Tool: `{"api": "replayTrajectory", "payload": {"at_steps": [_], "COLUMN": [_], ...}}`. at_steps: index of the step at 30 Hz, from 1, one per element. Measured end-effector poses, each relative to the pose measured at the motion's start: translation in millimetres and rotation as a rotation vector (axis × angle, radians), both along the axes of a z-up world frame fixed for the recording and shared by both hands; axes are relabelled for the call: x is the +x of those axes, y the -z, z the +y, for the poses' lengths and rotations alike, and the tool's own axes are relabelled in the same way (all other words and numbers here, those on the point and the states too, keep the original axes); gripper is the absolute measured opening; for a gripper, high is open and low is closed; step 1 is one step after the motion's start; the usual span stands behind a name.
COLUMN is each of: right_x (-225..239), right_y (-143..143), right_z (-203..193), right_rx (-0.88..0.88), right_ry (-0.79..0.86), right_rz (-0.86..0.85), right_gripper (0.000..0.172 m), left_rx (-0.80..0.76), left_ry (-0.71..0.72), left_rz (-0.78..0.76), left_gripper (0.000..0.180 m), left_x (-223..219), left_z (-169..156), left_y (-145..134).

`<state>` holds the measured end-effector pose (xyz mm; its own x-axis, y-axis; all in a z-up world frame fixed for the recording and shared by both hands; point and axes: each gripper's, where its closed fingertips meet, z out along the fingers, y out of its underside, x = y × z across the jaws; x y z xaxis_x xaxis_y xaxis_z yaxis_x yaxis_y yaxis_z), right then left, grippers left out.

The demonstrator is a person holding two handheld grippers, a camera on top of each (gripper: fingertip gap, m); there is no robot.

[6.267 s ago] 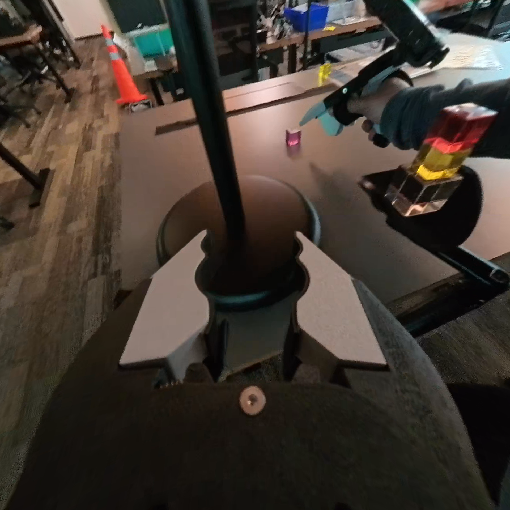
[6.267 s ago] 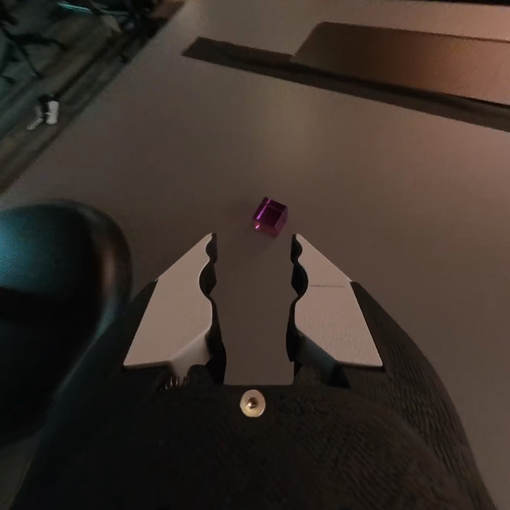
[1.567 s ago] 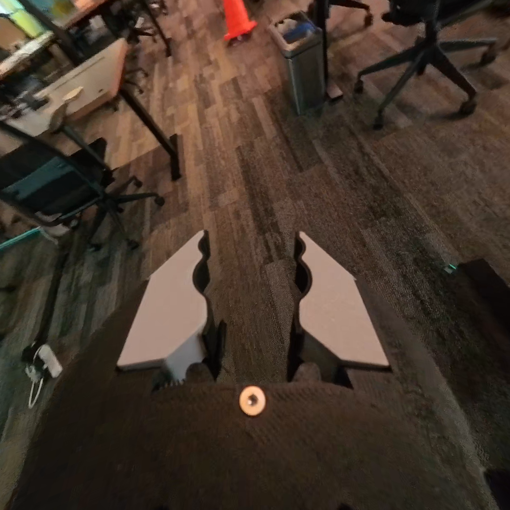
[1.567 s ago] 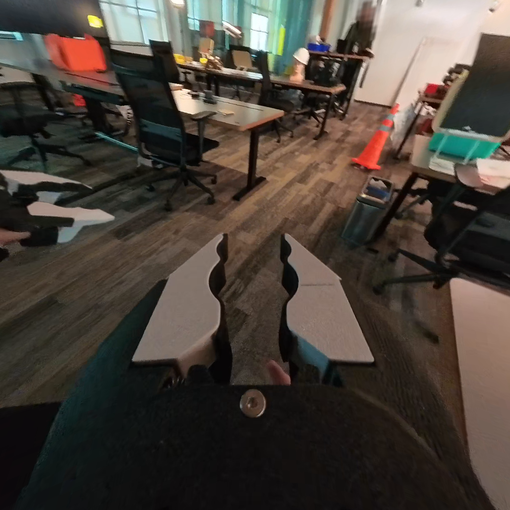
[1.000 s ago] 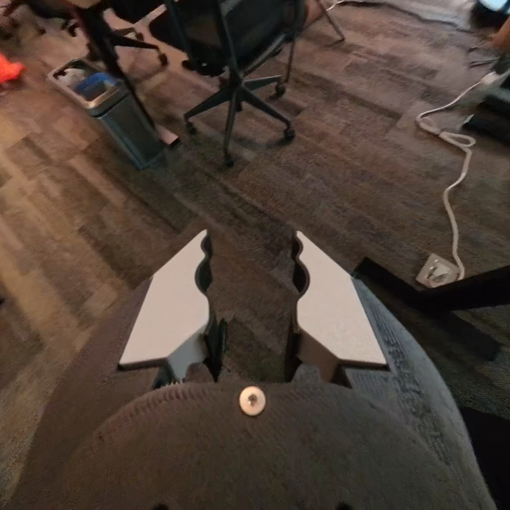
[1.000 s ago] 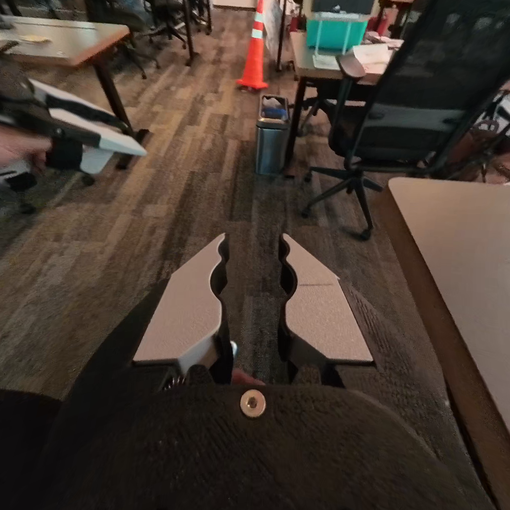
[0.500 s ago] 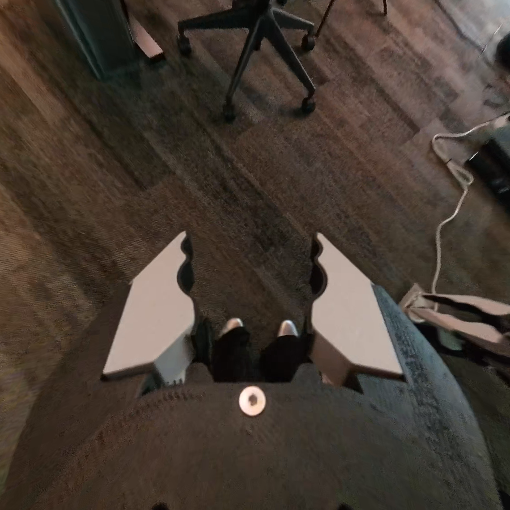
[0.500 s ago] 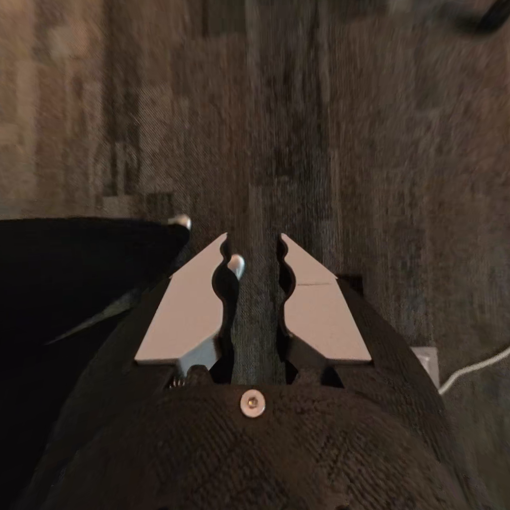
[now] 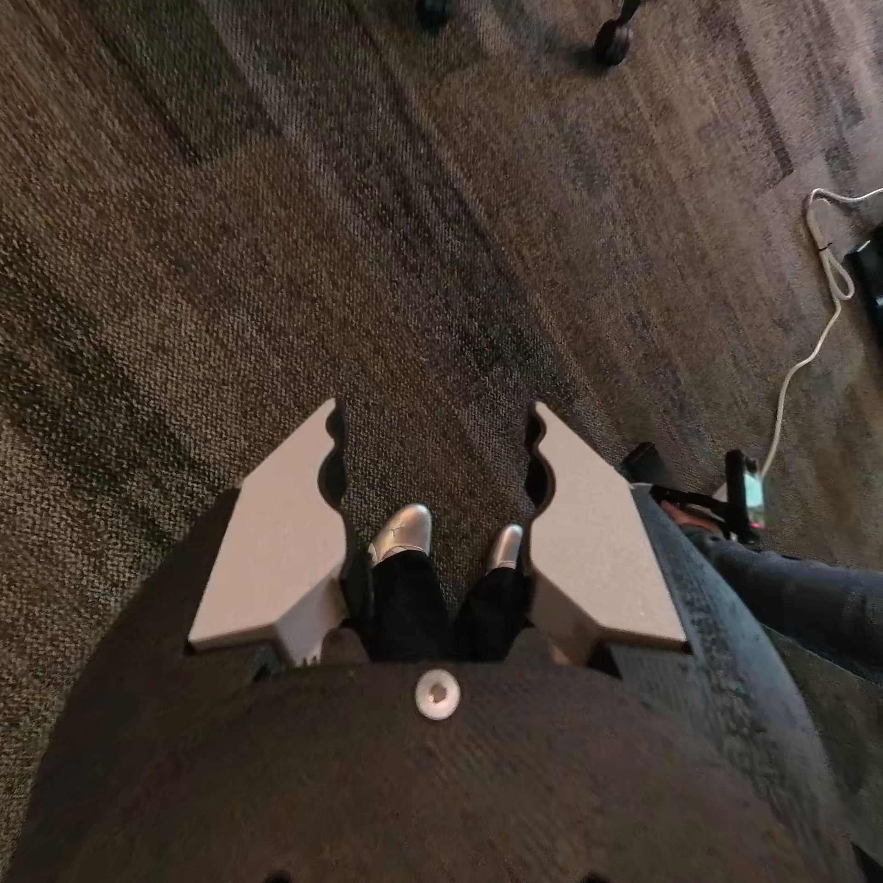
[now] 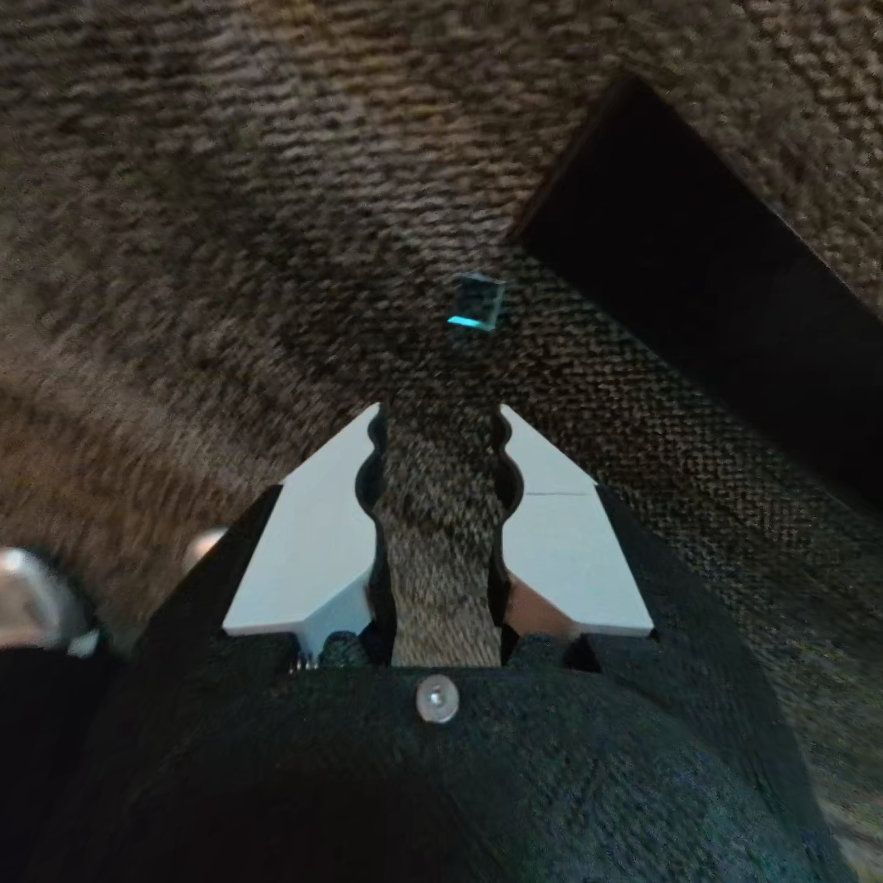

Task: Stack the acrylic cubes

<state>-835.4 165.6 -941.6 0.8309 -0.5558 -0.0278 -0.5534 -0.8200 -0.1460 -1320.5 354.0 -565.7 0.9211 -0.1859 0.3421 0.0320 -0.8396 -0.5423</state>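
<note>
Left gripper: pointed straight down, its two pale fingers spread wide with nothing between the tips. Seen past the fingers, the person's two feet in silver shoes and dark trouser legs. At the right edge of the left wrist view, a dark sleeve reaches in. Right gripper: also pointed down, its pale fingers parted by a narrower gap, pads bare. A silver shoe toe shows at the lower left of the right wrist view.

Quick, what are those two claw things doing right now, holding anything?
Left gripper: open, nothing held, only grey-brown carpet beyond.
Right gripper: open, nothing held; a small clear bluish cube lies ahead on the carpet.
</note>
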Motion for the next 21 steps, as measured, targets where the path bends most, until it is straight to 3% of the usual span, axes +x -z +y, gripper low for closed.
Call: {"api": "replayTrajectory", "payload": {"at_steps": [6,10,12,14,17,21], "right_x": [22.3,23.9,23.8,22.1,14.6,-22.2], "right_y": [51.2,68.7,73.3,75.7,55.6,-15.9], "right_z": [18.6,23.2,24.0,21.3,21.9,27.2], "right_rx": [0.042,-0.013,-0.031,-0.071,-0.095,-0.036], "right_ry": [0.080,0.082,0.070,0.056,0.014,-0.088], "right_rz": [-0.094,-0.126,-0.130,-0.111,-0.110,-0.086], "right_gripper": [0.048,0.047,0.043,0.024,0.026,0.025], "left_rx": [-0.035,-0.075,-0.082,-0.079,-0.062,-0.056], "left_ry": [0.063,0.105,0.107,0.122,0.134,0.103], "left_rz": [0.051,0.068,0.061,0.066,0.057,-0.086], "left_gripper": [0.074,0.074,0.073,0.073,0.069,0.073], "left_x": [-0.9,1.4,2.2,2.6,5.5,32.5], "left_z": [-2.5,-9.7,-11.4,-12.5,-14.0,-4.2], "left_y": [30.4,43.1,44.1,42.6,30.3,-21.7]}}
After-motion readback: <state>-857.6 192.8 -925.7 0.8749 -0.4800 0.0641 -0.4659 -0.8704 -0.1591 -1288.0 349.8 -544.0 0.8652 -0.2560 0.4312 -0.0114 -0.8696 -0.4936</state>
